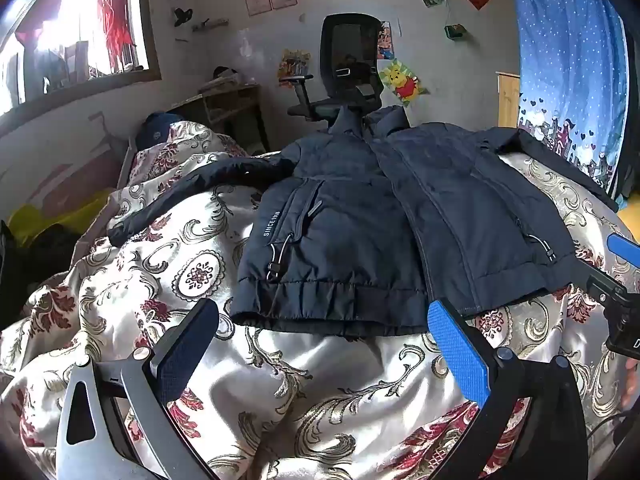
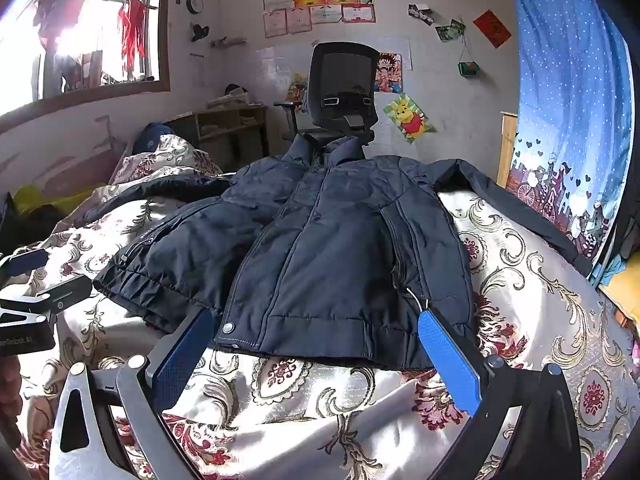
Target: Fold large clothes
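1. Dark padded jacket (image 1: 360, 220) lies front-up, spread at frame centre on the patterned quilt (image 1: 280, 392), sleeves out to both sides.
2. Left gripper (image 1: 324, 332) and right gripper (image 2: 316, 340): jaws wide, empty, just short of the hem.
3. Suggest gripping each sleeve by its cuff and folding inward, keeping the hem flat.

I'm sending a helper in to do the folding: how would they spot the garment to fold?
Look at the bed with the shiny floral quilt. Spread flat on top of it, front up, collar toward the black office chair, lies a dark navy padded jacket. It is the only plain dark piece on the patterned cover, with "SINCE" lettering beside a pocket.
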{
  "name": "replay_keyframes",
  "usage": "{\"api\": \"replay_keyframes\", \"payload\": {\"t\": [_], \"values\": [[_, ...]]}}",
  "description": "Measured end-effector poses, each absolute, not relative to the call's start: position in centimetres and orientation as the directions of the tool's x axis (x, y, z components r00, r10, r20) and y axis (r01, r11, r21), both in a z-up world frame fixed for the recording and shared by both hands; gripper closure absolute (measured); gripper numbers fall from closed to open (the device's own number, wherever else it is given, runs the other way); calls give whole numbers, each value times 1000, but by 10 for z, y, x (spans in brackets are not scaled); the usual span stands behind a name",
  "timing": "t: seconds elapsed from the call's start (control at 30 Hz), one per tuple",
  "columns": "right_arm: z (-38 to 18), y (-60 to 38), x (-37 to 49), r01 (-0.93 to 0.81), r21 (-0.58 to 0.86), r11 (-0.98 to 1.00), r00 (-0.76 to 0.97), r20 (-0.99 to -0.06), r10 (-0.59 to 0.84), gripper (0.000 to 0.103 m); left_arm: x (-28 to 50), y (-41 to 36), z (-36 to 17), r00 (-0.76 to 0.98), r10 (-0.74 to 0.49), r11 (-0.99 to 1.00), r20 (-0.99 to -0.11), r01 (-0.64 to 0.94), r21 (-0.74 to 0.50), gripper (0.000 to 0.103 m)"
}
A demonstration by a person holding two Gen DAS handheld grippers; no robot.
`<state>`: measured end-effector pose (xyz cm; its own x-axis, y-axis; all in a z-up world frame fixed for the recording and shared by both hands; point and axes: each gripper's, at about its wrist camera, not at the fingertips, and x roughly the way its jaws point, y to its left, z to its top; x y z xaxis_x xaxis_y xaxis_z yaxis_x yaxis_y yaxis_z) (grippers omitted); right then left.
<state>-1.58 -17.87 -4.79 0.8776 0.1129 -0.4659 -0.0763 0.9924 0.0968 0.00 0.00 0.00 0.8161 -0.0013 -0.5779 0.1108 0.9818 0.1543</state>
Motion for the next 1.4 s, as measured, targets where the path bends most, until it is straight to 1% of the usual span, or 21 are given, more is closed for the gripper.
{"api": "replay_keyframes", "payload": {"t": [1.4], "values": [[-48,-179,-16,-74,91,993,879,-465,108,0,0,0,-4,812,-8,982,-584,118,150,1]]}}
